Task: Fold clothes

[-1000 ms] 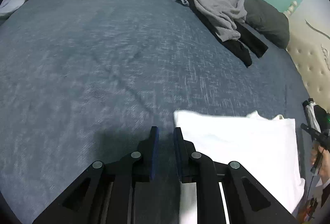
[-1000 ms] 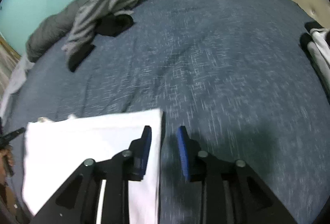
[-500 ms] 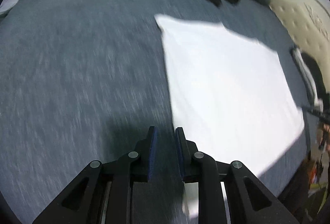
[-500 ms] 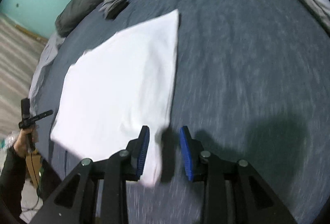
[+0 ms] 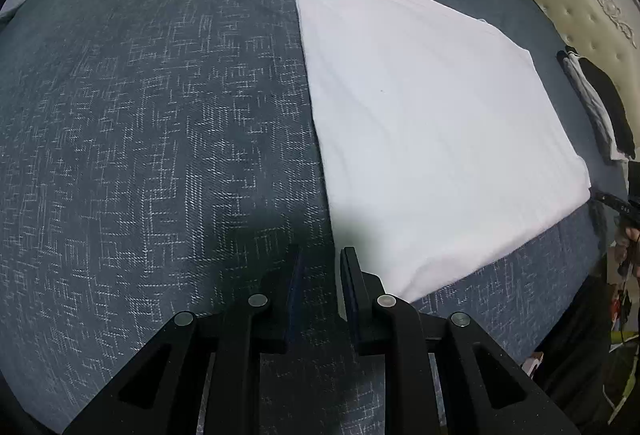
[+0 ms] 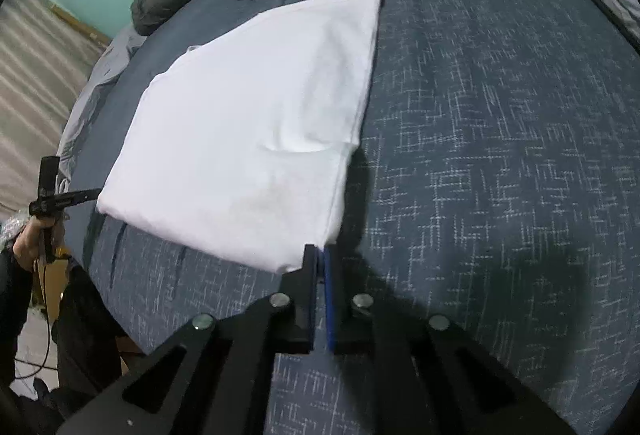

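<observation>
Lying flat, white garment (image 6: 256, 123) corner meets right jaws.

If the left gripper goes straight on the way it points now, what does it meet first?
Most likely the bare blue bedspread: the left gripper points just beside the folded white garment, whose near corner is by one finger.

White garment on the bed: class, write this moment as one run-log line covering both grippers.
white garment: folded flat on bed | right gripper: shut on its near corner | left gripper: open, beside opposite corner
</observation>
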Motion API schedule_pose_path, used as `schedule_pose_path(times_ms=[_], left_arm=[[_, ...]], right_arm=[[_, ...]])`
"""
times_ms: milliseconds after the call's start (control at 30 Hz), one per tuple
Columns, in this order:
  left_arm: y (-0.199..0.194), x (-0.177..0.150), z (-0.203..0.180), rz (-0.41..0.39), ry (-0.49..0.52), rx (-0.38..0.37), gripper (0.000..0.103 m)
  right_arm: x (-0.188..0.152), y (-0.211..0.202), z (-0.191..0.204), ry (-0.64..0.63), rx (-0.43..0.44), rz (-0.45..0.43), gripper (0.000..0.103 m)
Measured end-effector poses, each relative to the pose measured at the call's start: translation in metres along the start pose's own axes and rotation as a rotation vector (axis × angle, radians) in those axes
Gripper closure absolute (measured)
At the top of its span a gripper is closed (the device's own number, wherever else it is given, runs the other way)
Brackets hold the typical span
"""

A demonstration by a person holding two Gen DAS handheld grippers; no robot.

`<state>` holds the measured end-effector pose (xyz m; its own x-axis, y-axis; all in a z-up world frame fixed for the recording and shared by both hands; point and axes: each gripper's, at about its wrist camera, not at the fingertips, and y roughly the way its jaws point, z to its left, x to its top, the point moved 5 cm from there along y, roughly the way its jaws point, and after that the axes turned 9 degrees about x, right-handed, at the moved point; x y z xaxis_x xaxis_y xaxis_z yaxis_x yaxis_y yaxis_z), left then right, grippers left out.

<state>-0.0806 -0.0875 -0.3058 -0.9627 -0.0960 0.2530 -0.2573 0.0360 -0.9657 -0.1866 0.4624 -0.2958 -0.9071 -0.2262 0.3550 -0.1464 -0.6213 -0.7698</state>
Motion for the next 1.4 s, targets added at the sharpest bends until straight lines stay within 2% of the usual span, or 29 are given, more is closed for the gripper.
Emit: schedule_pose_path(times_ms=[200,400,600,733,833,967,1200,1233,1300,1400], left_arm=[[0.001,-0.001,-0.004,-0.003,0.006,0.002,0.083],[-0.001,-0.003,-0.005,-0.004,0.005,0.003,0.083],[-0.012,-0.008,0.005,-0.012,-0.015,-0.002,0.083],[-0.013,-0.011,0.007,-0.008,-0.045,-0.025,0.071],[-0.010,-0.016,-0.001,-0.001,-0.046,-0.043,0.068],[-0.001,-0.043,-0.022,0.019,-0.071,-0.072,0.068],[0.001,-0.052,-0.030,0.029,-0.162,-0.153,0.068],[0.000,-0.045,-0.028,0.034,-0.172,-0.166,0.068],[-0.001,-0.042,-0.027,0.047,-0.180,-0.183,0.066],[0.002,-0.040,-0.024,0.062,-0.185,-0.191,0.057]], right_arm=[[-0.008,-0.012,0.000,-0.057,-0.022,0.061,0.101],[-0.011,0.008,-0.005,-0.055,-0.043,0.089,0.101],[-0.012,0.002,-0.008,-0.027,-0.002,0.055,0.101],[-0.010,-0.005,-0.009,-0.005,-0.040,0.042,0.101],[-0.008,-0.012,-0.009,0.018,-0.041,0.004,0.101],[-0.003,-0.017,-0.005,0.057,-0.025,-0.051,0.101],[0.002,-0.010,0.019,0.033,0.008,-0.055,0.101],[0.001,-0.011,0.020,0.033,0.013,-0.055,0.101],[0.003,-0.008,0.023,0.034,0.023,-0.057,0.101],[-0.002,-0.012,0.021,0.036,0.028,-0.059,0.101]])
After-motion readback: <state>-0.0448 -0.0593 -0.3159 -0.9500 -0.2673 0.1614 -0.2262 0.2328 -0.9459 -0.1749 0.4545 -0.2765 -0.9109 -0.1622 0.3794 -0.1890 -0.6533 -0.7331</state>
